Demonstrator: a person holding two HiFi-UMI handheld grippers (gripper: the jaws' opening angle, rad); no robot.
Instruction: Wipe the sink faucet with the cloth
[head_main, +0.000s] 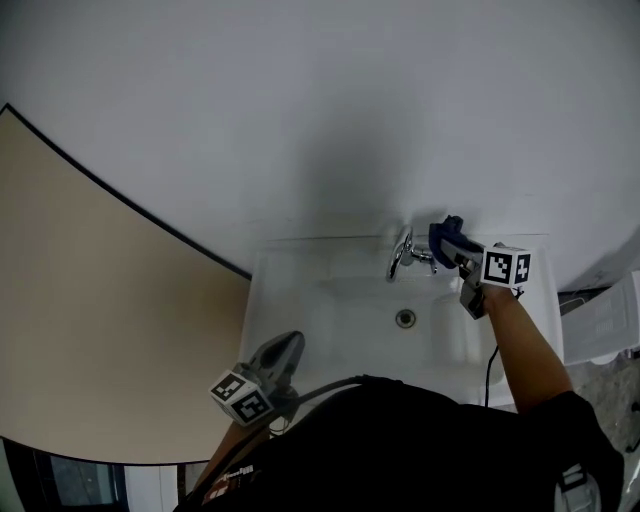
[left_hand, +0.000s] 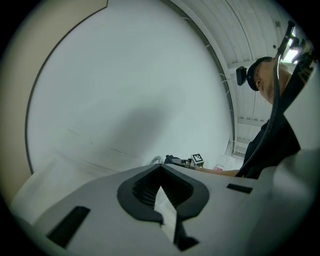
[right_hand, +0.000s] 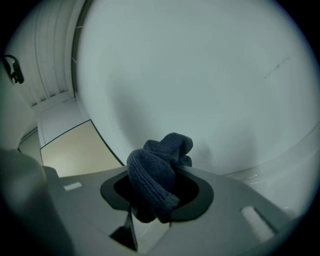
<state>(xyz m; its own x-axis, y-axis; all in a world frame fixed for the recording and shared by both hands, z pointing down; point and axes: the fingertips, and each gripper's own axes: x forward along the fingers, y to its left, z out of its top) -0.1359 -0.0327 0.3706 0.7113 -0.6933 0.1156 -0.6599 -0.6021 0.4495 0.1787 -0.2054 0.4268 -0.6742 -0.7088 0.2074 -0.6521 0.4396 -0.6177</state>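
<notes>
A chrome faucet (head_main: 402, 257) stands at the back rim of the white sink (head_main: 300, 300). My right gripper (head_main: 452, 250) is just to the right of the faucet, shut on a bunched dark blue cloth (head_main: 445, 234). In the right gripper view the cloth (right_hand: 157, 172) bulges up out of the jaws of the right gripper (right_hand: 160, 189) and hides the faucet. My left gripper (head_main: 288, 342) hangs over the sink's front left corner, shut and holding nothing. In the left gripper view, the left gripper (left_hand: 161, 176) points across the basin toward the faucet (left_hand: 156, 160) and the cloth (left_hand: 172, 160).
The drain (head_main: 405, 319) lies in the middle of the basin. A white wall rises behind the sink, and a beige panel (head_main: 90, 330) fills the left. A white fitting (head_main: 605, 320) stands to the right of the sink. A black cable (head_main: 490, 372) hangs below my right forearm.
</notes>
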